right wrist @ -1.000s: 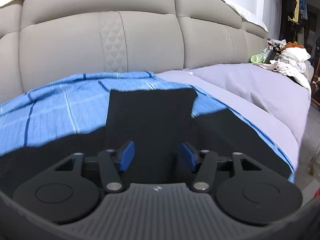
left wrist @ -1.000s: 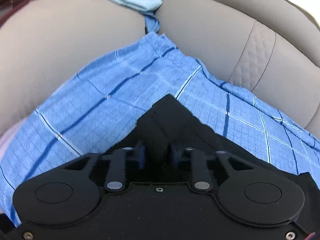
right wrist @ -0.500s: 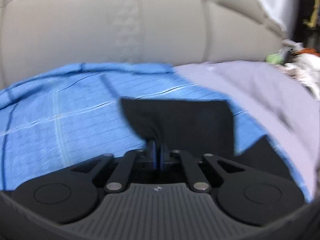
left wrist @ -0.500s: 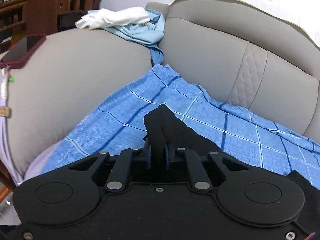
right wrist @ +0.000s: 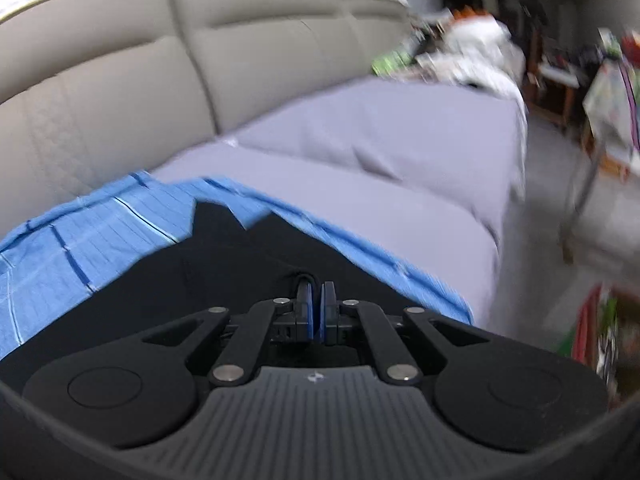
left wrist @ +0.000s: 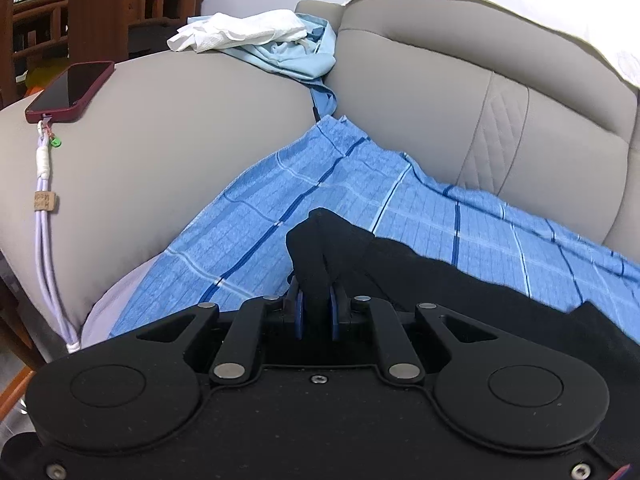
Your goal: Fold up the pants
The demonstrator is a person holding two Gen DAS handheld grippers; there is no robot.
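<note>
While my left hand-held gripper [left wrist: 316,312] and right hand-held gripper [right wrist: 317,312] each pinch a bunch of the pants [left wrist: 460,276] over the blue sheet [left wrist: 280,208], the soft cloth sags; edges seem the best holds.

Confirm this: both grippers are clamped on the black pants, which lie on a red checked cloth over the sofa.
Wrong in one respect: the checked cloth is blue, as the left wrist view shows. Both the left gripper and right gripper are clamped on the black pants.
</note>
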